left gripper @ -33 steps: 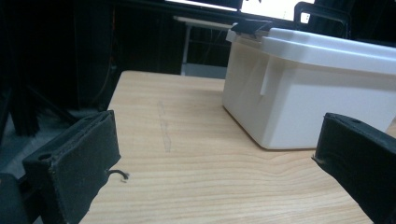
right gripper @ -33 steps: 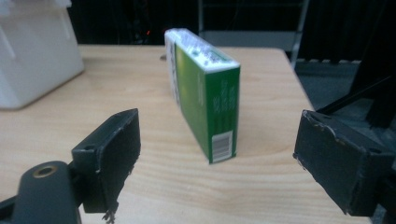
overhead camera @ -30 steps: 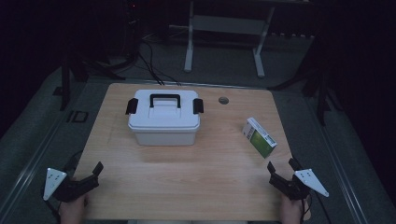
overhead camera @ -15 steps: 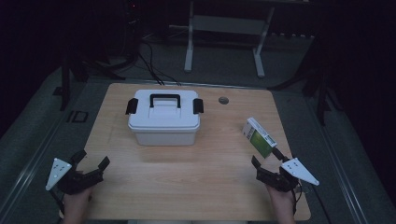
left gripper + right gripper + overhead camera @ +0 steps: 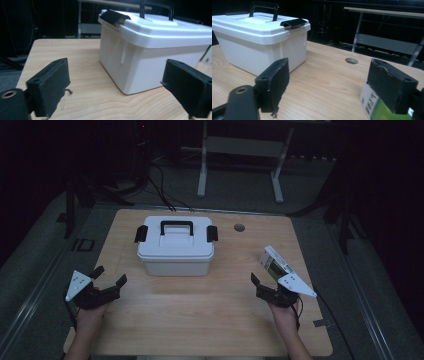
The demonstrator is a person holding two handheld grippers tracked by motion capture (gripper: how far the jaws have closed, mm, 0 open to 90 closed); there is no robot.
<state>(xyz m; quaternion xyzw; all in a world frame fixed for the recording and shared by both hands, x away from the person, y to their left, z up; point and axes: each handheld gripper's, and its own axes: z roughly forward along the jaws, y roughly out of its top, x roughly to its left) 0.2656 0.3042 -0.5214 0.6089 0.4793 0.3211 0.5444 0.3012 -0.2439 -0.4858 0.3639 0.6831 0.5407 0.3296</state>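
Table (image 5: 200,320): pale wood top in a dark room, with a round hole (image 5: 239,227) near its far edge.
Box (image 5: 176,246): white, lid on, black handle on top and a black latch at each end; it stands left of centre toward the far side.
Carton (image 5: 274,261): white and green, lying at the right side, well apart from the box and just beyond the right gripper.
Left gripper (image 5: 108,281): held at the near left edge, jaws spread wide with nothing between them; in the left gripper view they frame the box's near corner without touching it.
Right gripper (image 5: 264,287): held at the near right, jaws wide but just closing a little, nothing gripped; its right pad seems to hang over the carton's end, though contact is hard to judge in this light.
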